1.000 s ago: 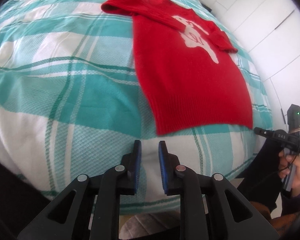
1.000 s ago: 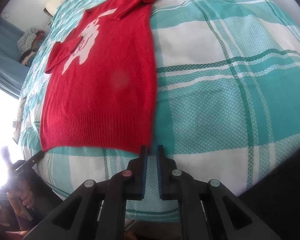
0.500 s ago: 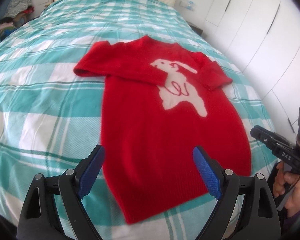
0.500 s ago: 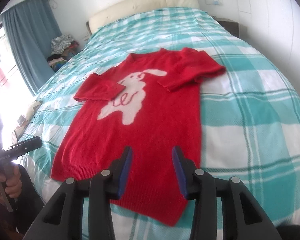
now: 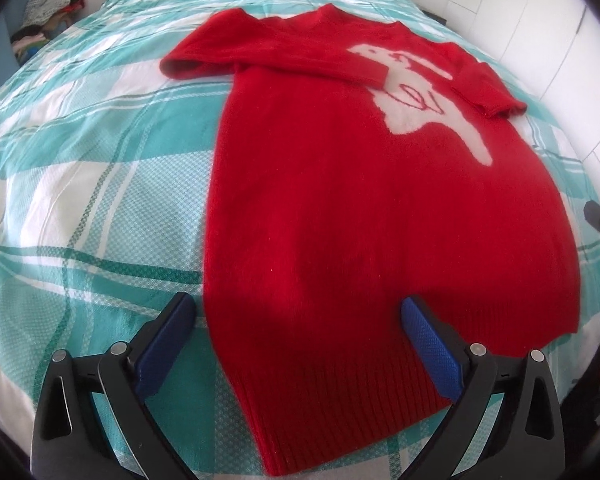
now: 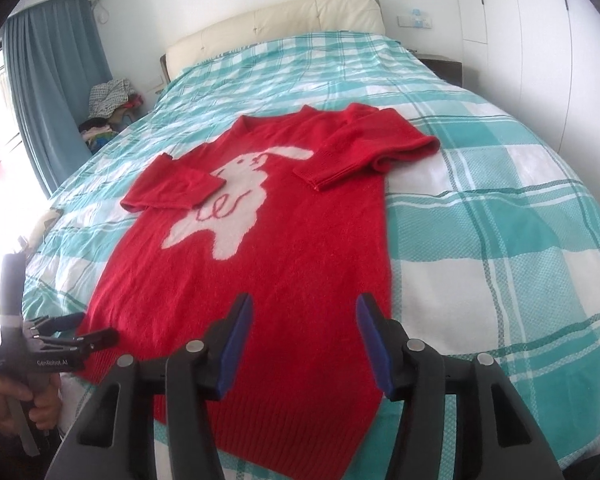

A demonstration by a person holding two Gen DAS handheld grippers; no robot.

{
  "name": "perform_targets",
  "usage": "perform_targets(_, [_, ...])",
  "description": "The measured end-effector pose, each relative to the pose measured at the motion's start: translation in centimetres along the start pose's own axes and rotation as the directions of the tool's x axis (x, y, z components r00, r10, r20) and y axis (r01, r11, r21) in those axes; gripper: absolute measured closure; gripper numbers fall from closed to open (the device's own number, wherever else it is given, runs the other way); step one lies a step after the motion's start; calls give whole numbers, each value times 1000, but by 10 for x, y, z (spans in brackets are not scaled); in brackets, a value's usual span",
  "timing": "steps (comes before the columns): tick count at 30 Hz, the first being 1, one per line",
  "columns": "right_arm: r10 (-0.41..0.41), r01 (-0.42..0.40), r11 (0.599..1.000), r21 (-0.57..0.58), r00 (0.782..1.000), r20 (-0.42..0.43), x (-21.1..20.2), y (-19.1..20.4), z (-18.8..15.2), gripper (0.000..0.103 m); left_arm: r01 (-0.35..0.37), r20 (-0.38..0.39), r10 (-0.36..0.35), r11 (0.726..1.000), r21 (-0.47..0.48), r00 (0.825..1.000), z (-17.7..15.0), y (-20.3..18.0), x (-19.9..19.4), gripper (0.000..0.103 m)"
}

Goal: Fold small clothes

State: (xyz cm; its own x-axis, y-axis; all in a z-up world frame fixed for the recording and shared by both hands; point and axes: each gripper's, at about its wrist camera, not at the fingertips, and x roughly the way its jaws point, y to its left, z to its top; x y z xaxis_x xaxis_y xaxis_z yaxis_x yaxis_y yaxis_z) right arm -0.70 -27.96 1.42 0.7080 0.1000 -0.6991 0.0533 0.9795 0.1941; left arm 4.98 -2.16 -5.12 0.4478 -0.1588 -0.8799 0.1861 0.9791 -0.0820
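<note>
A red knitted sweater (image 5: 360,200) with a white rabbit on its chest lies flat on the bed, both sleeves folded in over the chest. My left gripper (image 5: 296,308) hovers over the hem's left corner; its jaws are opening wide, one finger over the bedcover and the other over the knit, with no cloth pinched. My right gripper (image 6: 305,302) hangs above the sweater (image 6: 300,240) near the hem's right side. Its jaws are opening too, with nothing gripped. The left gripper (image 6: 60,340) also shows in the right wrist view, in a person's hand.
The bed has a teal and white checked cover (image 6: 500,220) and a cream headboard (image 6: 280,24). A pile of clothes (image 6: 108,96) sits by a blue curtain (image 6: 48,80) on the far left. White wardrobe doors (image 6: 540,40) line the right side.
Both grippers have gone from shut to open. They have shifted from just off the hem's corners to over the sweater's lower part, and both views have tilted up the bed.
</note>
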Motion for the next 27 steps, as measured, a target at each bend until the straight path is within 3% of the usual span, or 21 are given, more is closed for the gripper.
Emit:
perform_targets(5, [9, -8, 999, 46, 1000, -22, 4, -7, -1, 42, -35, -5, 35, 999, 19, 999, -3, -5, 4, 0])
perform_targets(27, [3, -2, 1000, 13, 1000, -26, 7, 2, -3, 42, 1, -23, 1, 998, 68, 1000, -3, -5, 4, 0])
